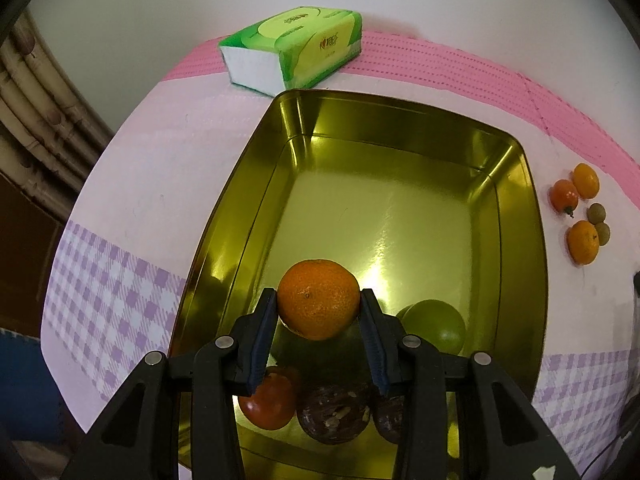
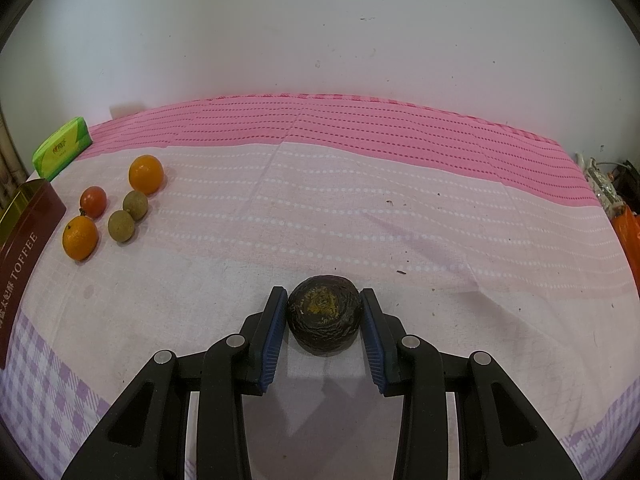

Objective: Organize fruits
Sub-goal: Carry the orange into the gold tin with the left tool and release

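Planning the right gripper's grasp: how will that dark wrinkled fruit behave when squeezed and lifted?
The dark fruit looks round, so it may roll if nudged off-centre. Its wrinkled skin suggests decent grip against the ribbed pads. It looks shrivelled, so probably light, perhaps brittle; squeeze gently.

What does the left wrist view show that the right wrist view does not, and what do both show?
Only the left wrist view shows the tin's gold inside, with a green fruit, a tomato and dark fruits, and the left claw holding an orange.

Only the right wrist view shows the right claw around a dark wrinkled fruit on the cloth, and the tin's TOFFEE side.

Both show the tissue pack and the loose fruit group.
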A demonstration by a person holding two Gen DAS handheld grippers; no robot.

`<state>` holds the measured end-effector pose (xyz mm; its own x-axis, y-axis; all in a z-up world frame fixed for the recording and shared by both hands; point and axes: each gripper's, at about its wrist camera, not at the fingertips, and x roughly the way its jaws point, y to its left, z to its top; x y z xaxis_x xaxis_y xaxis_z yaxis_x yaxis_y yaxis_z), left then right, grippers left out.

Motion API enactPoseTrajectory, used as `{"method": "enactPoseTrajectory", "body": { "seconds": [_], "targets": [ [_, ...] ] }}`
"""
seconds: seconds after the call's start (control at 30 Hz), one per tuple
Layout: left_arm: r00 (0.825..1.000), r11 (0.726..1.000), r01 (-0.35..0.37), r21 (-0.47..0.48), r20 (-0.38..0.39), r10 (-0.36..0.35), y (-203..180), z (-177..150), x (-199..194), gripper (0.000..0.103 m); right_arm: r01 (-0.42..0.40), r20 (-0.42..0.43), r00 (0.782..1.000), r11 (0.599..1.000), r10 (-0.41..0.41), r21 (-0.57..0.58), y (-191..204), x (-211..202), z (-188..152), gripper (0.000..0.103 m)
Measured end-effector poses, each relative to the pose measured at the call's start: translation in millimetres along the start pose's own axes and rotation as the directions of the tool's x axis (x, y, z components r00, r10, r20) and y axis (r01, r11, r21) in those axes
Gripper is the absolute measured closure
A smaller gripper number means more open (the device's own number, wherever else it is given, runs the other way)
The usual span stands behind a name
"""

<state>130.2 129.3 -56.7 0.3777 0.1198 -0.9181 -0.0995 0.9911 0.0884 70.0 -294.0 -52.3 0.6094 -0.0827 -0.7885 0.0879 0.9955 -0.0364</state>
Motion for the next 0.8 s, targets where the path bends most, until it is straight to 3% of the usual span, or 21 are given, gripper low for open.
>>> {"method": "enactPoseTrajectory", "body": {
  "seconds": [0.8],
  "targets": [
    [1.000, 0.999, -0.026, 0.034, -0.010, 0.026, 3.6, -7.5, 8.7, 0.064, 0.001, 0.000, 1.000, 1.000, -0.001, 0.000, 0.1, -0.2, -0.1, 0.065]
  ]
}}
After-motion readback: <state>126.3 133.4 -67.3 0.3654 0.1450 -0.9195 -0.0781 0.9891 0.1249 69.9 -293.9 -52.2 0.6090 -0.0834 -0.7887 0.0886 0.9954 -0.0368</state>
